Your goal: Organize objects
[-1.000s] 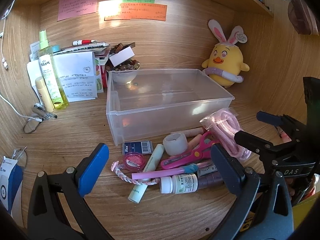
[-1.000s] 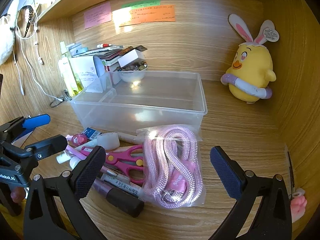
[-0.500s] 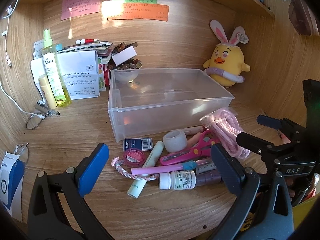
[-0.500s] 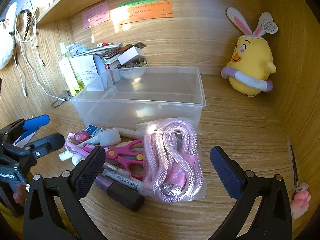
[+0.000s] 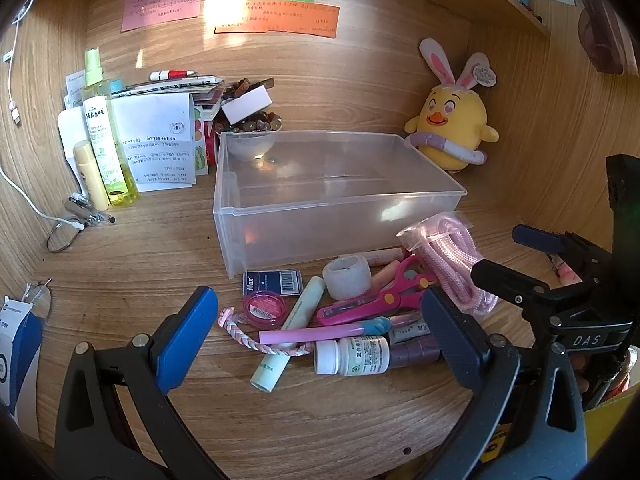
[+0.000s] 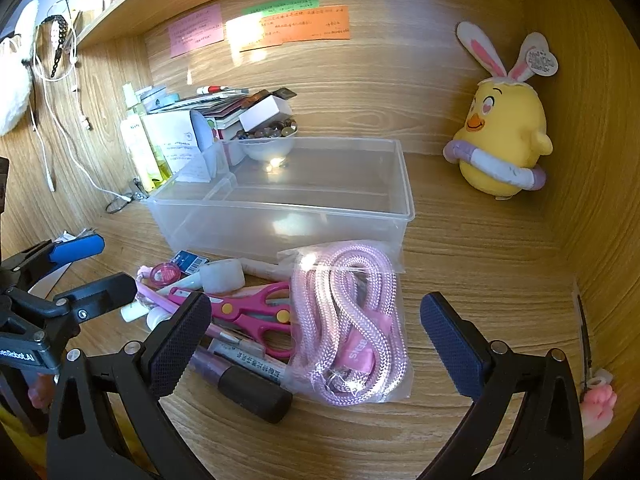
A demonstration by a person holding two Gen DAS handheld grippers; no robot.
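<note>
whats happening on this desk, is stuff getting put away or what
A person holds two grippers over a wooden desk, and neither grips anything. The left gripper hangs open above a heap of small items: pink scissors, a white pill bottle, a pale green tube. The right gripper is open around a bagged pink rope. The clear plastic bin behind the heap holds nothing, so sorting has not started.

A plastic bin (image 5: 320,200) sits mid-desk, a plush chick (image 5: 452,128) behind to its right, a spray bottle (image 5: 106,140) to its left, scissors (image 5: 372,300) and bagged rope (image 6: 348,320) heaped before it.
</note>
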